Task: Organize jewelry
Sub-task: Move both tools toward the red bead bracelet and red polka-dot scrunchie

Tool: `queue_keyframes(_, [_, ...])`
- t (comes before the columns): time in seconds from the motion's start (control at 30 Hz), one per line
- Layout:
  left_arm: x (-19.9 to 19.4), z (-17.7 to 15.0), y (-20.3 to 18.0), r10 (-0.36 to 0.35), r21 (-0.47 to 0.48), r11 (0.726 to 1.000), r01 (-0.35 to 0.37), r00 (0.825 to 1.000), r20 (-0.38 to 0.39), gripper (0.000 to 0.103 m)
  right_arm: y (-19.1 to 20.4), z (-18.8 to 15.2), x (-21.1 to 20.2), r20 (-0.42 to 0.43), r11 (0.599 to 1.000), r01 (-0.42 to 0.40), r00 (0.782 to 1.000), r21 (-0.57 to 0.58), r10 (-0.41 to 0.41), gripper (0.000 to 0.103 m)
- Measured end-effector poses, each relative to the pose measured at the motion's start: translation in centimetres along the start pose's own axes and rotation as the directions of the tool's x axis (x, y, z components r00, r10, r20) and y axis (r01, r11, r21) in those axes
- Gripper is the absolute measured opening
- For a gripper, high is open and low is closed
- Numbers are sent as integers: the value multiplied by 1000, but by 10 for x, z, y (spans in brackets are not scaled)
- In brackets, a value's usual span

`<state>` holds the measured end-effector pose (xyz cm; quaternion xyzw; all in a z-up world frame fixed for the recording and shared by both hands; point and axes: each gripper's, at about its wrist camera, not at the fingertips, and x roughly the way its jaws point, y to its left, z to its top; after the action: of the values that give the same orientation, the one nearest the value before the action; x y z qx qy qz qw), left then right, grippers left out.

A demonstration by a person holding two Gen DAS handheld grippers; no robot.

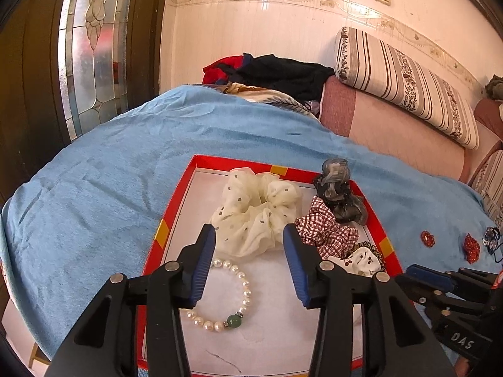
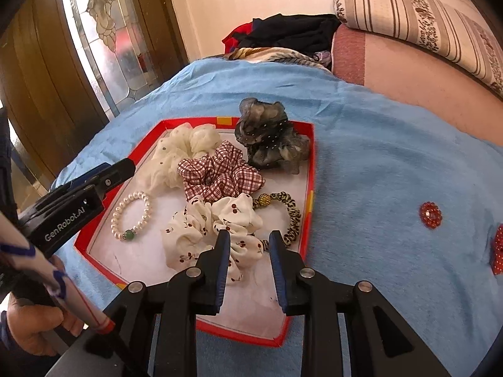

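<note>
A red-rimmed tray lies on a blue blanket. In it are a pearl bracelet with a green bead, a cream dotted scrunchie, a plaid scrunchie, a grey scrunchie, a cherry-print scrunchie and a leopard hair tie. My left gripper hangs open over the bracelet and the cream scrunchie, gripping nothing. Over the cherry-print scrunchie my right gripper stands open, its pads off the fabric.
On the blue blanket right of the tray lie a red brooch, a red dotted piece and a small dark clip. A clothes pile and a striped bolster sit behind. A hand shows at lower left.
</note>
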<state>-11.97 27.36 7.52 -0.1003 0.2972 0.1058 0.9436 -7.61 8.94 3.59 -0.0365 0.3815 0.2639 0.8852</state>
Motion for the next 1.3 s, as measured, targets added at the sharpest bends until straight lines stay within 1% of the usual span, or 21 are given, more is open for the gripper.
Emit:
queue_keyframes(0.17, [-1,-1,-1,4,5,1000,-4,1000,6,44,-8,-3,-13,13,1000,-1,1000,16,1,28])
queue_keyframes(0.33, [-4,-3,-4,-3,24,1000,3,1000,13,45,-24,-9,-28,21,999,4,1000,43,-4,28])
queue_keyframes(0.5, [-10,-5,-13,-11,54,998,9,999,31,51,-43,-19,-42,16,998,-8,1000,65,6,28])
queue_keyframes(0.7, [-18,-10,-36,-37,123,992,31,998,52,53,-83,-44,-64,17,992,37,999,120,-40,28])
queue_keyframes(0.83, [-29,-17,-58,-86,159,984,76,995,53,53,-122,-61,-82,28,979,86,995,182,-93,28])
queue_keyframes(0.97, [-40,-31,-93,-160,194,969,154,987,12,54,-160,-72,-99,38,959,127,989,252,-141,28])
queue_keyframes(1.03, [-48,-40,-113,-195,223,956,192,981,-10,54,-180,-80,-110,47,948,142,986,287,-161,28])
queue_keyframes(1.13, [-56,-57,-147,-257,264,927,265,964,-63,54,-205,-93,-122,50,932,162,981,326,-188,28])
queue_keyframes(1.17, [-57,-65,-159,-284,263,917,299,954,-92,54,-212,-97,-126,51,925,176,978,337,-204,31])
queue_keyframes(1.2, [-56,-74,-170,-317,251,906,342,939,-136,54,-220,-103,-129,52,918,187,975,350,-218,34])
queue_keyframes(1.23, [-55,-81,-177,-335,242,898,367,928,-165,54,-228,-109,-131,48,912,189,974,364,-221,34])
queue_keyframes(1.3, [-52,-96,-196,-374,215,880,424,897,-236,54,-237,-115,-133,40,906,183,976,383,-214,34])
